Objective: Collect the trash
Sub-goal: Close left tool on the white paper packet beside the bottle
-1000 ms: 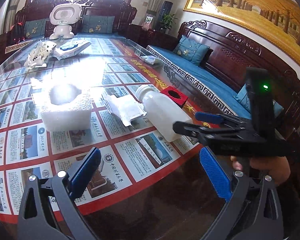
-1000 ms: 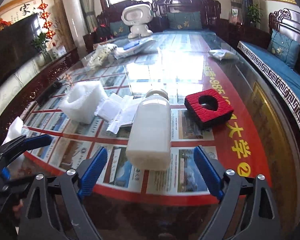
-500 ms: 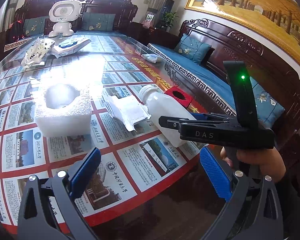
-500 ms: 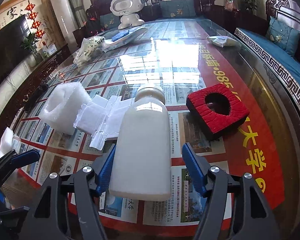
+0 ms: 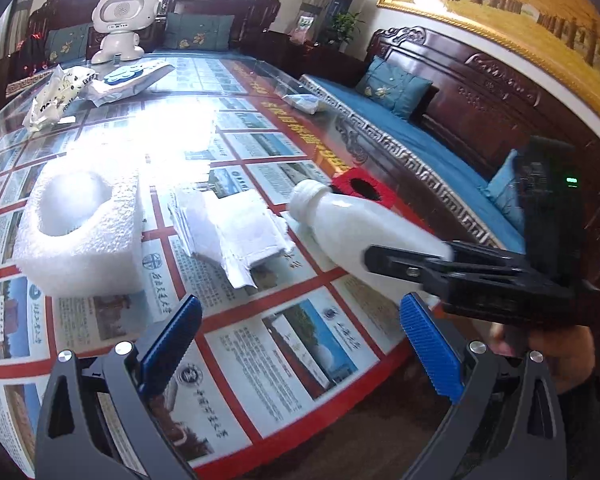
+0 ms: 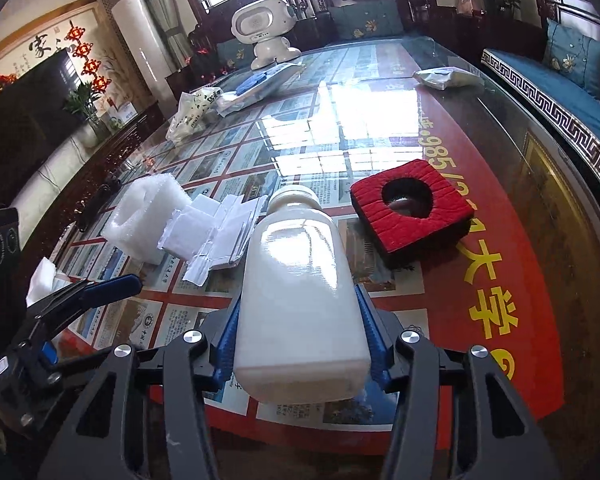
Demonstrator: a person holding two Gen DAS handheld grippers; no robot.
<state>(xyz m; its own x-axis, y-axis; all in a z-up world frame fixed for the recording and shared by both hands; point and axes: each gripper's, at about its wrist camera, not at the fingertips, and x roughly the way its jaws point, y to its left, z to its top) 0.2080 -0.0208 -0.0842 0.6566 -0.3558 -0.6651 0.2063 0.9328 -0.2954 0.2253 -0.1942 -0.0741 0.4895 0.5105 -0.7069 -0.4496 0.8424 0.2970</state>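
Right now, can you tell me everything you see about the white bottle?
The white bottle looks like cloudy plastic, glossy, with a squarish body, rounded shoulders and a short ribbed neck, and no cap. It lies on its side on the glass table, neck pointing away. The right gripper is closing on its base end, blue pads at both sides. Torn white packaging lies just beside it.
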